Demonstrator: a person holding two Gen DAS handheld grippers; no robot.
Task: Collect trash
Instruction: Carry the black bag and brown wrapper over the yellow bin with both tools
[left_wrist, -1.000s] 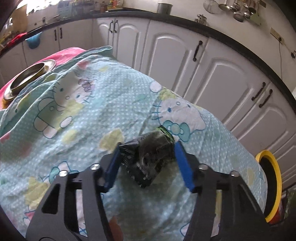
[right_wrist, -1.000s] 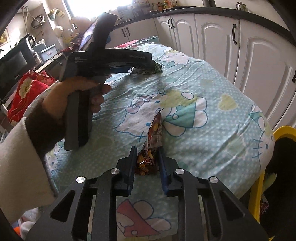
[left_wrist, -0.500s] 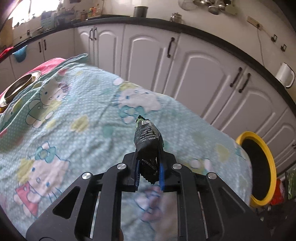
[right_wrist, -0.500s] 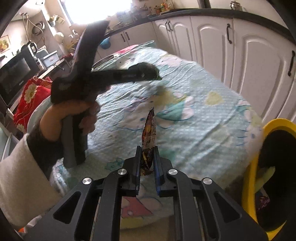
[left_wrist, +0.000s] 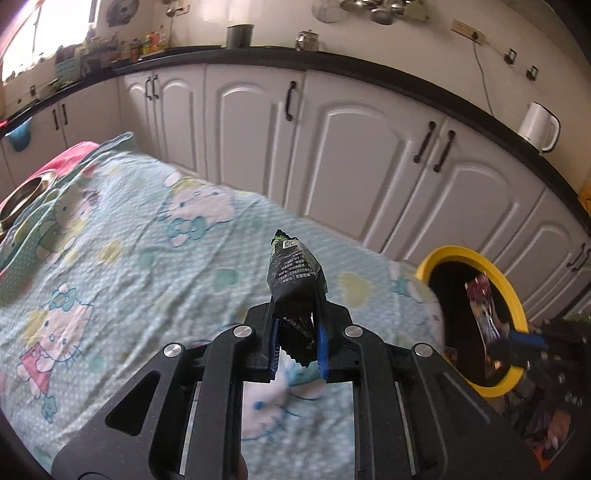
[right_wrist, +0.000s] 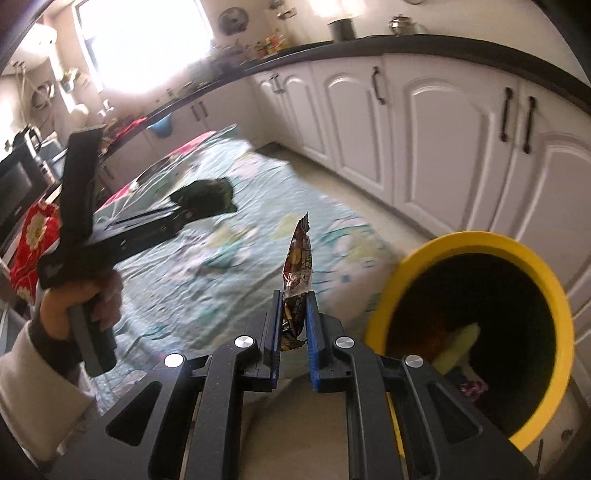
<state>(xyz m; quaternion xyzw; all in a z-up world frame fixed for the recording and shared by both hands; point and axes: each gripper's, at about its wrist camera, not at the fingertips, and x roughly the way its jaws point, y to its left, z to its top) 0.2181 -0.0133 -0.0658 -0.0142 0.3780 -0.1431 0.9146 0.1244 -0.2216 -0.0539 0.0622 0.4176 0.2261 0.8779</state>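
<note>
Right wrist view: the right gripper is clamped on a red snack wrapper standing upright, with the yellow-rimmed bin just off to its right, past the bed's corner. The left gripper pinches a dark wrapper over the bed, farther from the bin, so I'd guess the right one drops first.

We hold our left gripper clamped tight, tilted downward; our right gripper likewise pinched, our left hand wrapping its handle.
</note>
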